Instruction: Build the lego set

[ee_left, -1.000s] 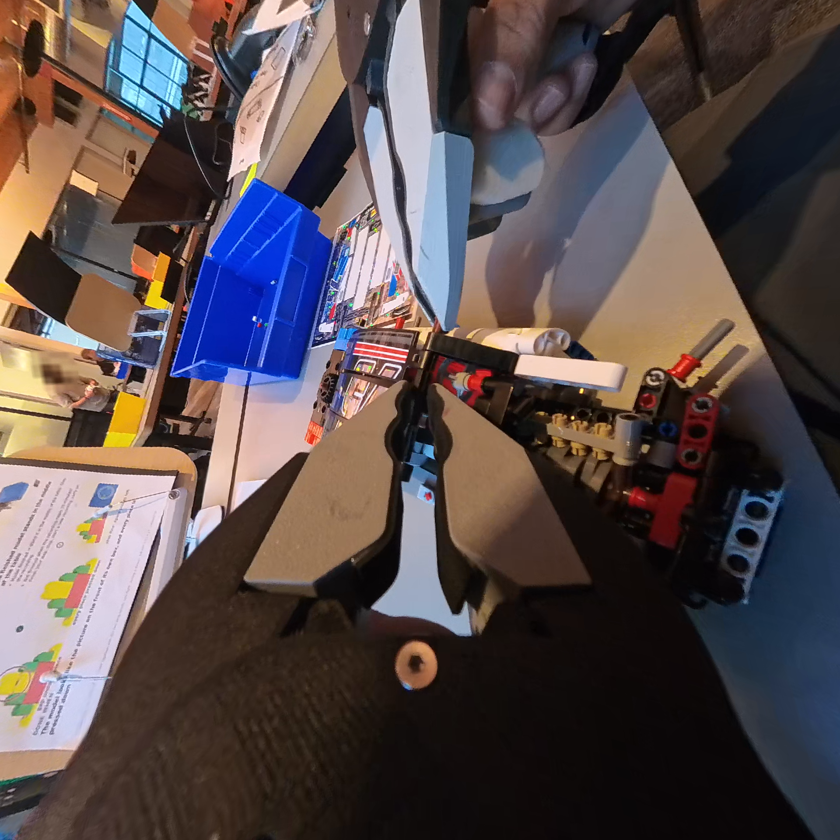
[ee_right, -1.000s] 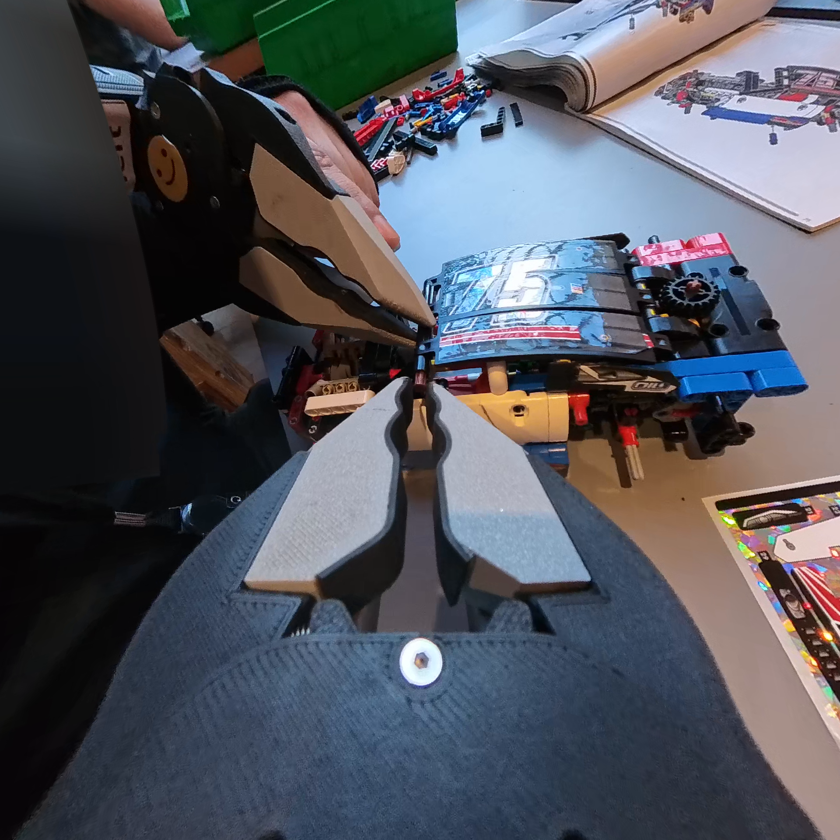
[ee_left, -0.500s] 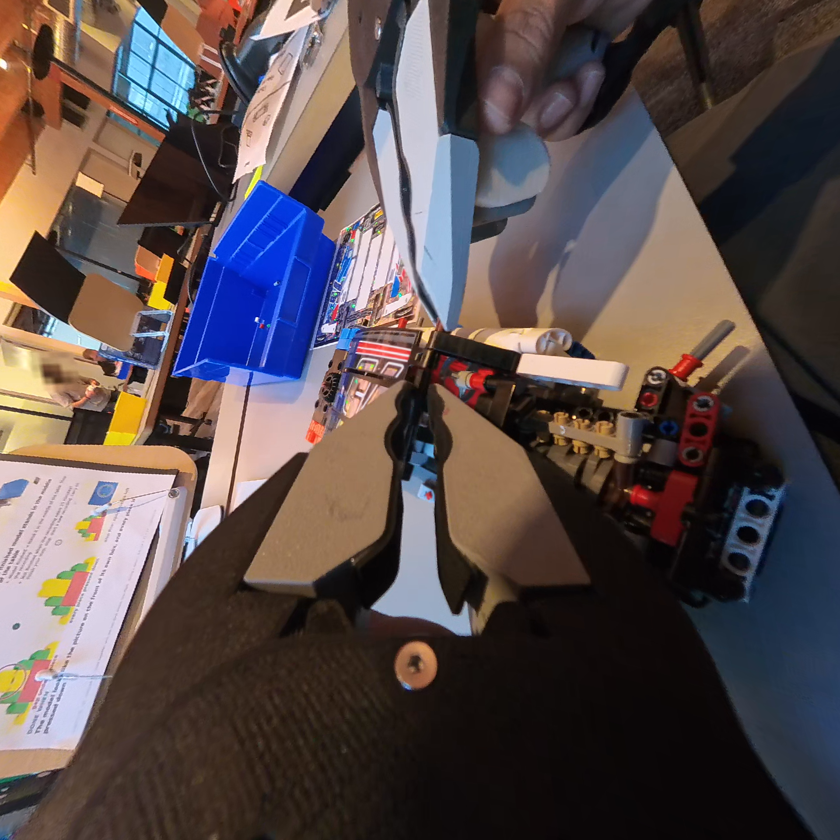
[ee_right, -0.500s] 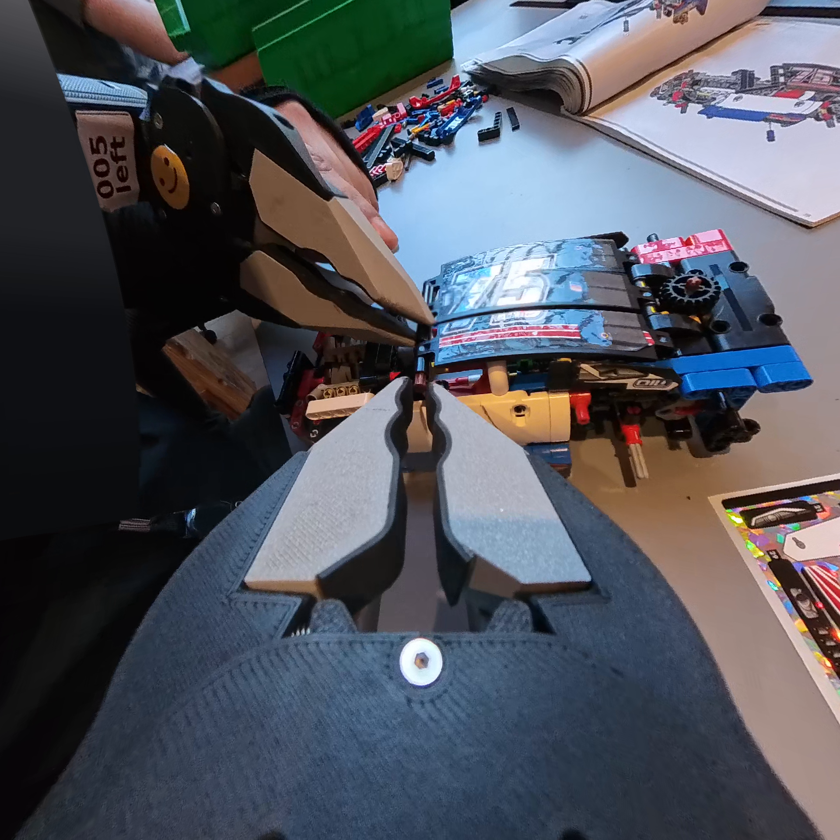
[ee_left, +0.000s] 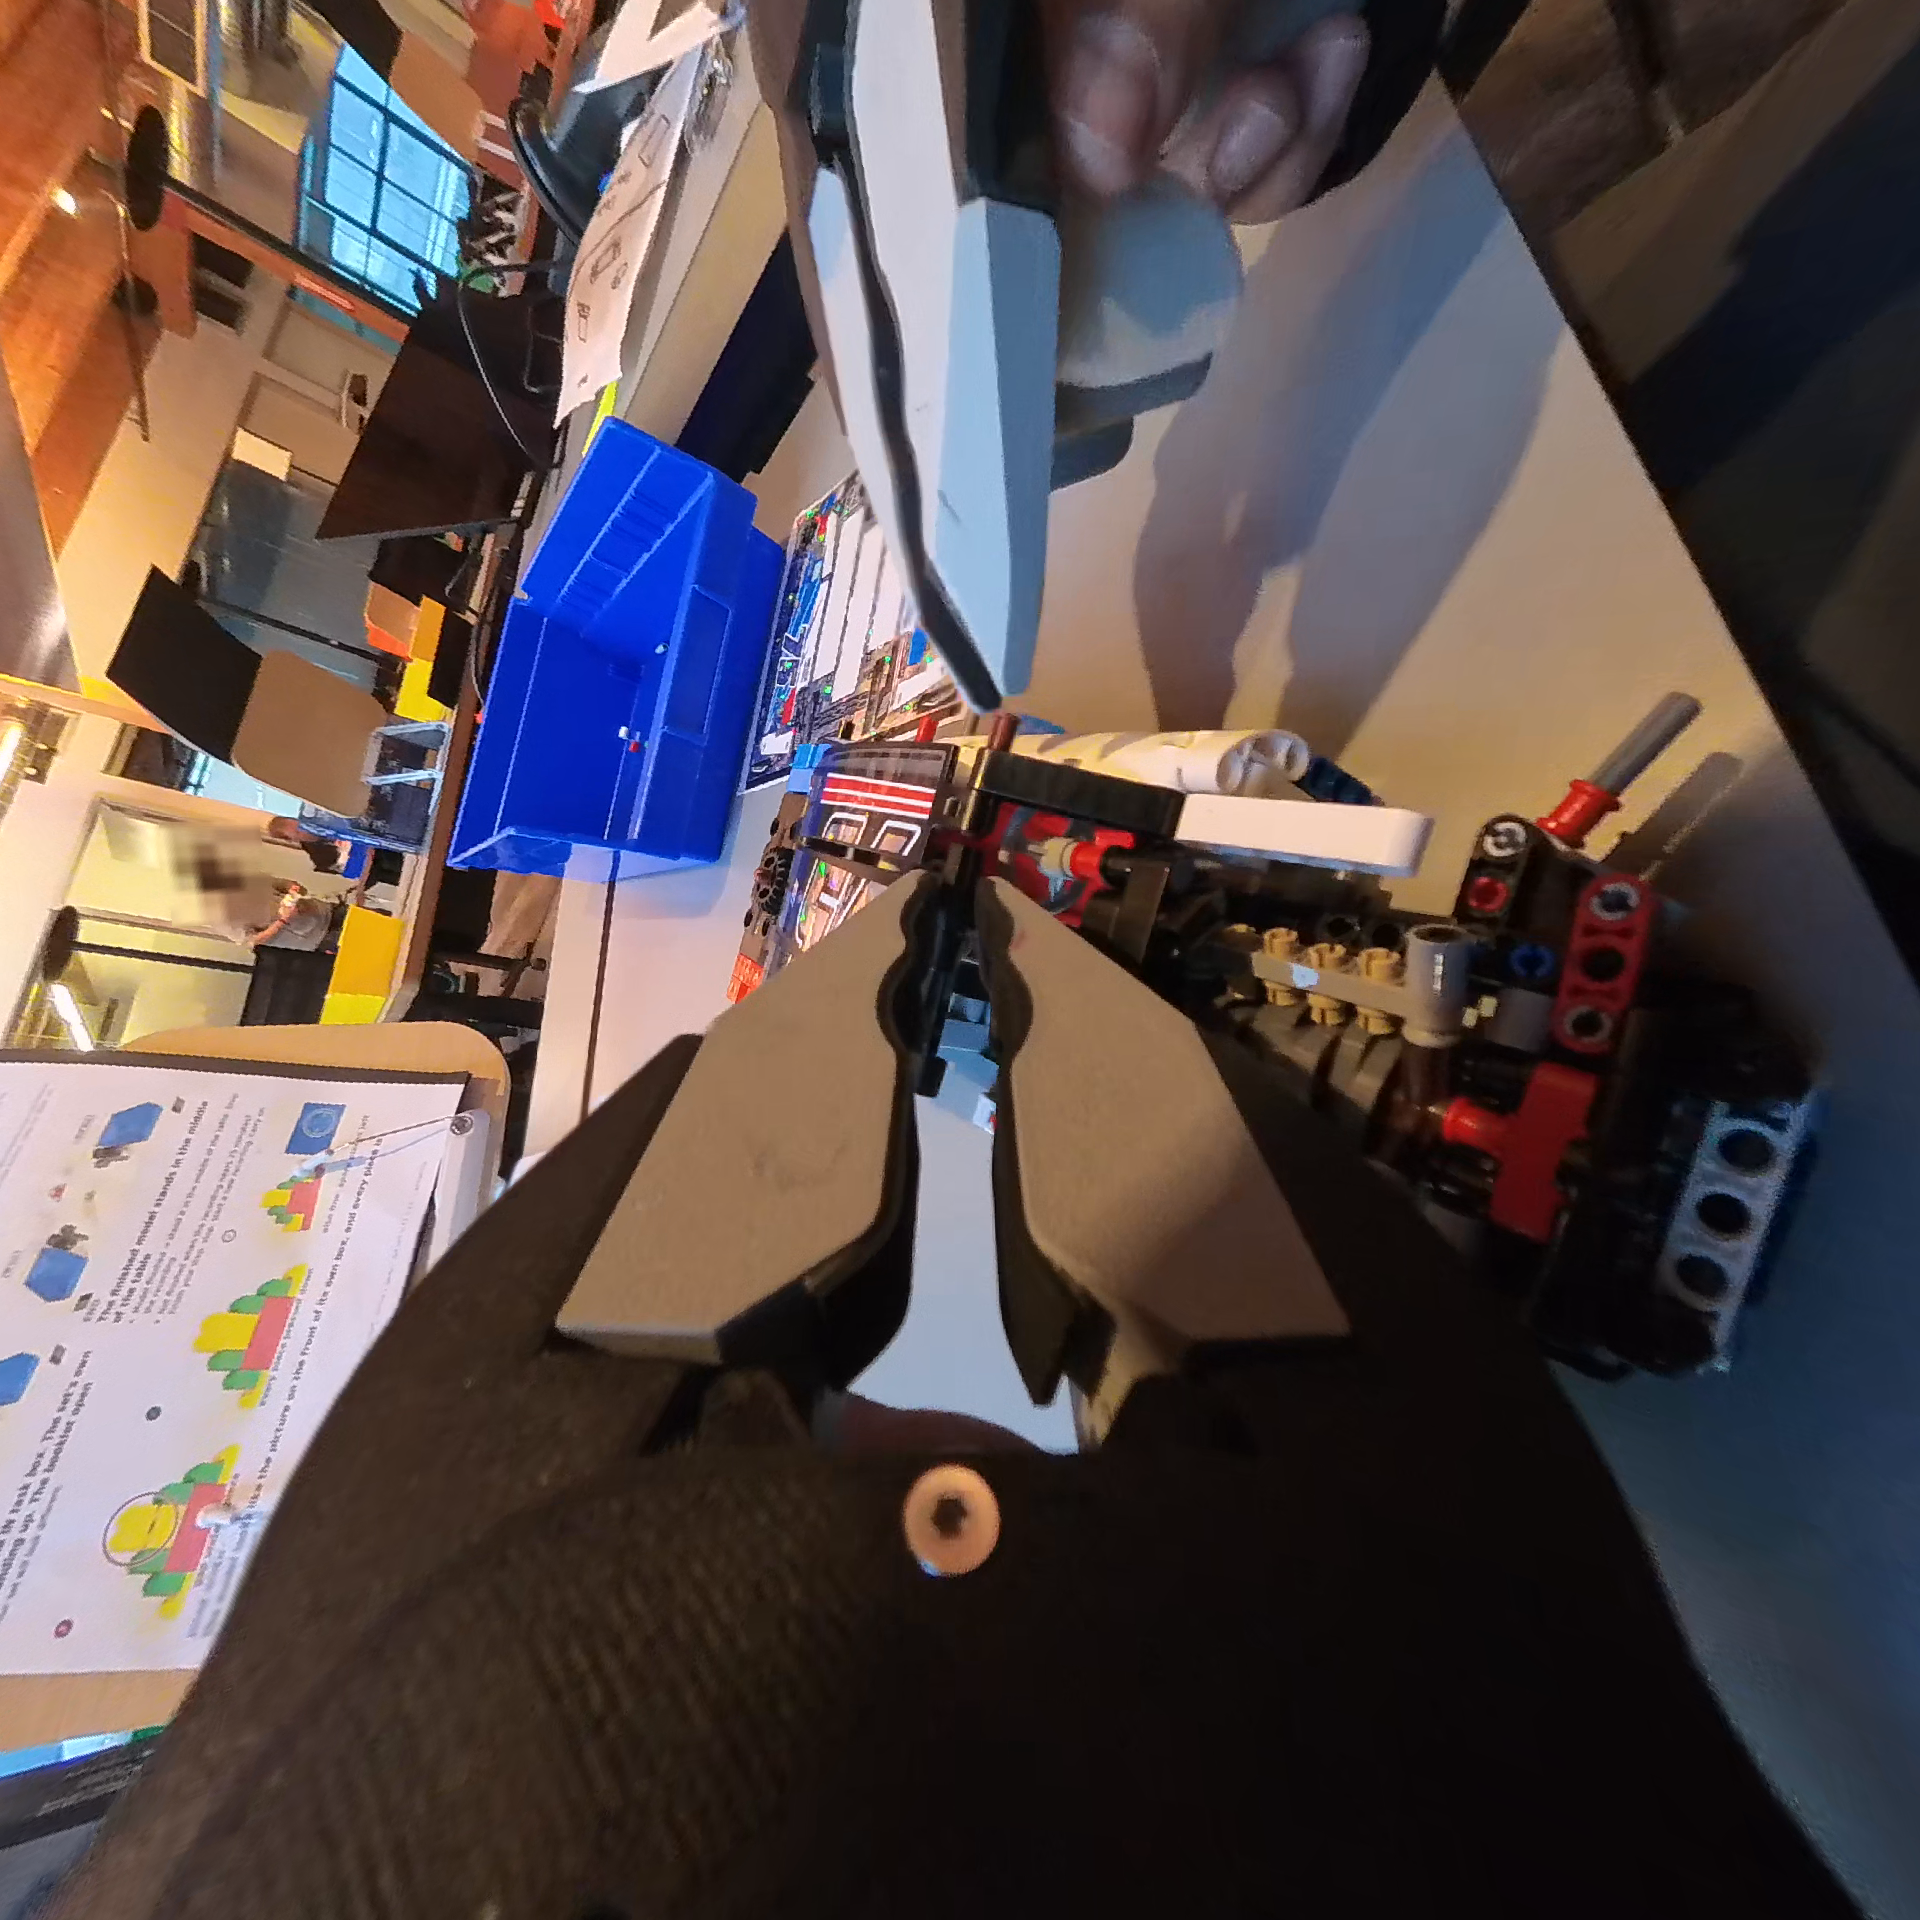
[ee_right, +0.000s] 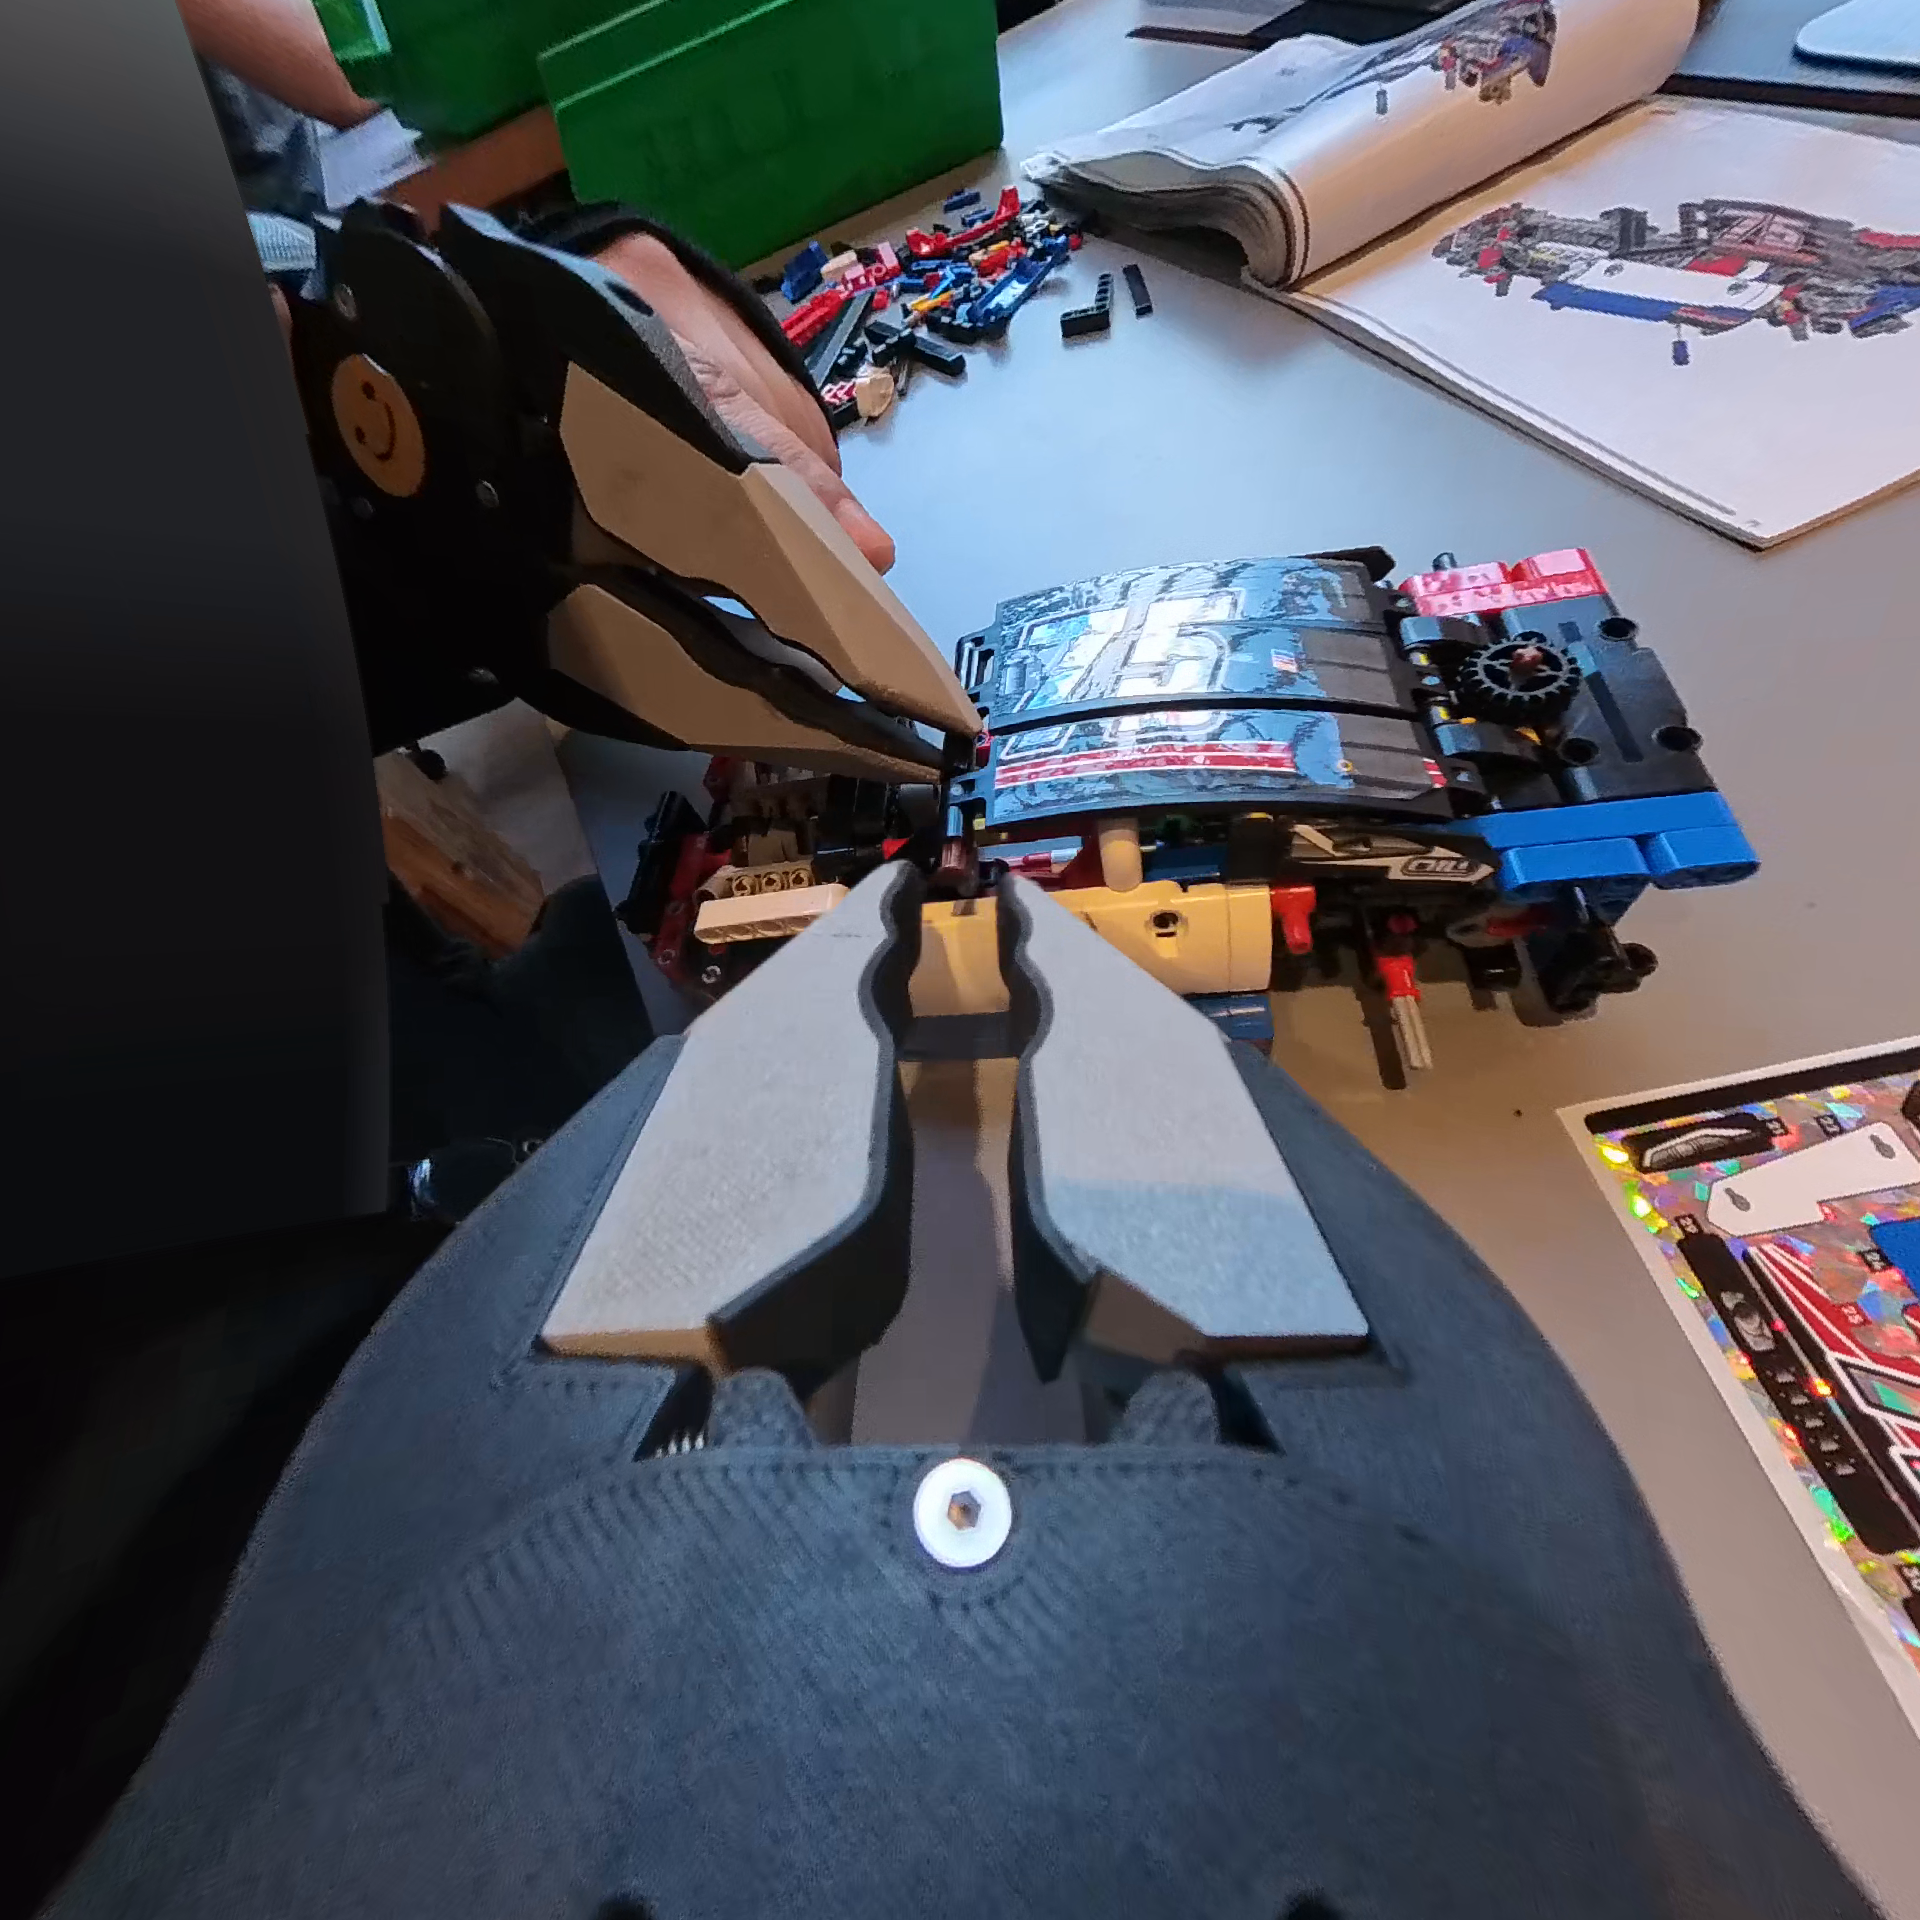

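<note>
You're seating a dark red pin (ee_right: 954, 864) at mid-frame: right gripper (ee_right: 956, 883) jaws pinch it, left gripper (ee_left: 954, 914) jaws clamp the car model (ee_right: 1299, 769); press it in squarely.

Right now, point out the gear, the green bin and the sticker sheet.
gear (ee_right: 1519, 677), right wrist view, on its black toothed face.
green bin (ee_right: 769, 114), right wrist view, on its front wall.
sticker sheet (ee_right: 1787, 1247), right wrist view, on its glittery face.

Far left: we see a blue bin (ee_left: 623, 707).
Near left: we see a printed sheet (ee_left: 177, 1320).
Far: green boxes (ee_right: 769, 114).
</note>
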